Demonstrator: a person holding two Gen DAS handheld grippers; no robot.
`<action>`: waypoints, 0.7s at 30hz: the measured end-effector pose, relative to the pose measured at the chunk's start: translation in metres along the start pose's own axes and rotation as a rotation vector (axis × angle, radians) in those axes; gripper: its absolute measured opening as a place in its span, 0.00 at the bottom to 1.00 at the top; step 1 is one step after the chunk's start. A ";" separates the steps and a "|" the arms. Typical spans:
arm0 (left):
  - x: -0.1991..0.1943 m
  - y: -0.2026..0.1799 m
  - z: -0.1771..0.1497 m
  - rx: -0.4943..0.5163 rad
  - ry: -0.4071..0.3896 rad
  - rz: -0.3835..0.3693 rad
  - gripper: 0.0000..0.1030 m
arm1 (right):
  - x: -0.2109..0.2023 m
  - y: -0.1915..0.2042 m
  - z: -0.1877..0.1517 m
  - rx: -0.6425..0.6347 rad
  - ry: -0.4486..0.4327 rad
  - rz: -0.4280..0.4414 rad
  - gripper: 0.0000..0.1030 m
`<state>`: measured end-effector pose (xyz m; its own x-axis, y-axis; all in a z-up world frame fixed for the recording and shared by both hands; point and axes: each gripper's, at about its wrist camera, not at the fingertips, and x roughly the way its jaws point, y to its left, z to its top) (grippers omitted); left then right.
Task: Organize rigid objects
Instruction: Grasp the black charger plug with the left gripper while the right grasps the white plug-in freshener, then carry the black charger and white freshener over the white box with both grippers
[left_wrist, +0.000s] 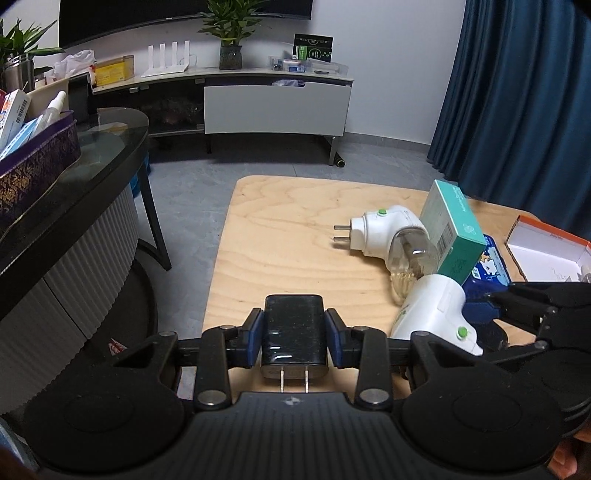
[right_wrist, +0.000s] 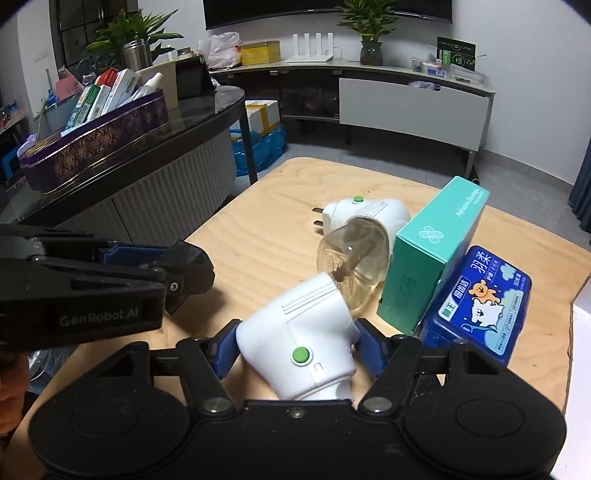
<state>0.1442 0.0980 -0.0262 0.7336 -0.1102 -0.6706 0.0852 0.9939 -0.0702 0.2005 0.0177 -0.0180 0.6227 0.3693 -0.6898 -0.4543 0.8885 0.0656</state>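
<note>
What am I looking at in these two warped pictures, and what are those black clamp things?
They are hand-held two-finger grippers, one per hand, each with a fisheye camera looking along its fingers. In the left one's view, the left gripper grips a black charger. In the right one's view, the right gripper has its pads against a white plug-in vaporizer. On the wooden table lie a second vaporizer, a teal box and a blue tin.

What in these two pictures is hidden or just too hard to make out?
- Orange-edged box: left wrist view, cut by the right edge; contents unclear.
- Near white plug-in heater: right wrist view, prongs hidden behind the right gripper.
- Blue tin: small print unreadable; teal box covers its left end.
</note>
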 end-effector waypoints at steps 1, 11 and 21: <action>-0.001 -0.001 0.000 0.002 -0.005 0.000 0.35 | -0.004 0.000 -0.002 -0.002 -0.009 -0.002 0.77; -0.028 -0.024 -0.010 0.040 -0.037 -0.017 0.35 | -0.100 -0.007 -0.030 -0.040 -0.154 -0.102 0.76; -0.073 -0.143 -0.010 0.096 -0.115 -0.200 0.35 | -0.207 -0.095 -0.078 0.152 -0.219 -0.416 0.76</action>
<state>0.0719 -0.0359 0.0255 0.7669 -0.3104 -0.5617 0.2964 0.9476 -0.1189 0.0654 -0.1646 0.0619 0.8585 0.0089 -0.5128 -0.0505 0.9964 -0.0674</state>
